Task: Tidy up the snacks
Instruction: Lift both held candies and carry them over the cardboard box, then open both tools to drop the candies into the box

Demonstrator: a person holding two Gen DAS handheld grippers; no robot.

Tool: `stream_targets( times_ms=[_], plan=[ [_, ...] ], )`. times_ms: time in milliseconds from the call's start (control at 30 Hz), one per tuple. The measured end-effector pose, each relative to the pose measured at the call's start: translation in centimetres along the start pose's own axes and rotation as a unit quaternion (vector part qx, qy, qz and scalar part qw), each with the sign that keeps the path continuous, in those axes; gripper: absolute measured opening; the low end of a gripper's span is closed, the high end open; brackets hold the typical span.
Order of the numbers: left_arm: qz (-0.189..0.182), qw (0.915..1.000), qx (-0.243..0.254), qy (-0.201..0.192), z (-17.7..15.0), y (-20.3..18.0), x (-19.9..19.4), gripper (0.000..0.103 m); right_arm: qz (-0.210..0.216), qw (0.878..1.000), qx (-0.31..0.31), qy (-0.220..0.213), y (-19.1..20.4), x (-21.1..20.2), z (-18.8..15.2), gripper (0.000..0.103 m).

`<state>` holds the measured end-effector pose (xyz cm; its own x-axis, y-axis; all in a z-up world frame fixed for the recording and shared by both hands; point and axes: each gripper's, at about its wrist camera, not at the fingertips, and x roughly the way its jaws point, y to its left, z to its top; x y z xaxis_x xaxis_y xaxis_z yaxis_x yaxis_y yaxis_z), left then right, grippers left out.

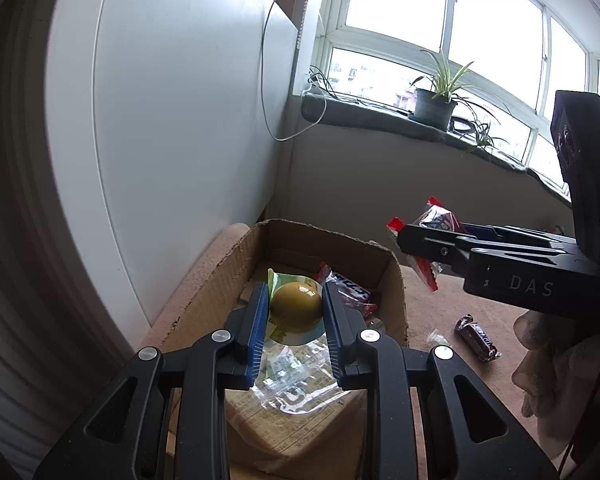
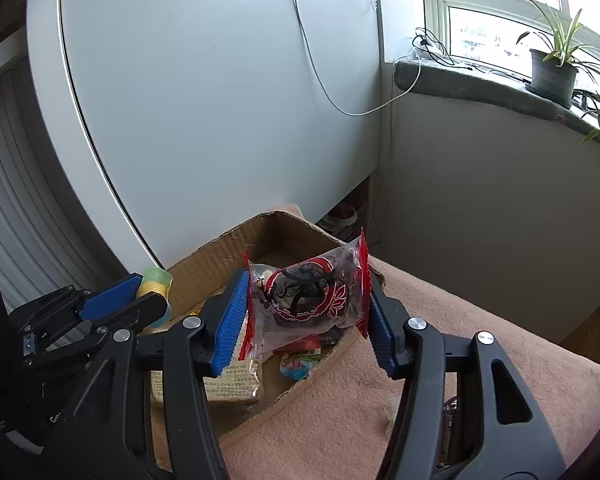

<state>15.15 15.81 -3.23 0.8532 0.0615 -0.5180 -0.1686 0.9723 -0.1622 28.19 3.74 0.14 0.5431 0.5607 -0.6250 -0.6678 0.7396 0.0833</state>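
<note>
Two grippers loaded, both over the box (image 1: 204, 292); left gripper (image 1: 296, 312) pinched a yellow jelly cup (image 1: 296, 306), narrow gap; right gripper (image 2: 308, 312) clamped a red-edged clear pack (image 2: 306, 296) at mid width, above the box's near rim; a brown bar (image 1: 478, 338) lay on the pink blanket (image 1: 440, 300) beside the box.

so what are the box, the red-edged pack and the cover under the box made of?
Box: brown corrugated cardboard, matte; fluting shows at the ragged torn rim.
Red-edged pack: thin glossy plastic film, clear with red crimped seams; contents show through.
Cover: pinkish fabric, soft and matte, probably a blanket or towel.
</note>
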Motion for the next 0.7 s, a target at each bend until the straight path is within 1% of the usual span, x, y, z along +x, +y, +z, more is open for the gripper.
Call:
stream_targets(
  times_ms=[133, 233, 367, 400, 433, 467, 500, 533, 600, 700],
  plan=[
    [0.005, 1.0, -0.002, 0.004, -0.1, 0.2, 0.3, 0.025, 0.014, 1.0, 0.002, 0.014, 0.3, 1.2, 0.0, 0.058],
    [0.008, 0.9999, -0.003, 0.008, -0.2, 0.3, 0.6, 0.025, 0.015, 1.0, 0.006, 0.018, 0.3, 1.6, -0.1, 0.059],
    [0.012, 0.9998, -0.005, 0.011, -0.2, 0.4, 0.9, 0.026, 0.025, 0.999, 0.018, 0.017, 0.1, 1.8, -0.1, 0.063],
    [0.013, 0.9998, -0.005, 0.011, -0.1, 0.4, 1.0, 0.027, 0.025, 0.999, 0.018, 0.016, 0.2, 1.8, 0.0, 0.068],
    [0.014, 0.9998, -0.004, 0.011, -0.1, 0.3, 1.0, 0.028, 0.022, 1.0, 0.017, 0.014, 0.2, 1.7, 0.1, 0.07],
    [0.016, 0.9998, -0.003, 0.011, -0.1, 0.3, 1.1, 0.032, 0.019, 1.0, 0.016, 0.012, 0.2, 1.6, 0.1, 0.074],
    [0.016, 0.9998, -0.004, 0.01, 0.0, 0.2, 1.1, 0.032, 0.021, 1.0, 0.017, 0.009, 0.2, 1.5, 0.1, 0.076],
    [0.019, 0.9997, -0.004, 0.012, 0.0, 0.2, 1.2, 0.034, 0.022, 1.0, 0.018, 0.007, 0.2, 1.3, 0.1, 0.077],
    [0.021, 0.9997, -0.006, 0.013, -0.1, 0.4, 1.2, 0.044, 0.018, 1.0, 0.018, 0.003, 0.2, 0.9, 0.2, 0.08],
    [0.022, 0.9997, -0.005, 0.011, -0.1, 0.3, 1.1, 0.047, 0.013, 1.0, 0.019, -0.006, 0.0, 0.2, 0.3, 0.087]
  ],
)
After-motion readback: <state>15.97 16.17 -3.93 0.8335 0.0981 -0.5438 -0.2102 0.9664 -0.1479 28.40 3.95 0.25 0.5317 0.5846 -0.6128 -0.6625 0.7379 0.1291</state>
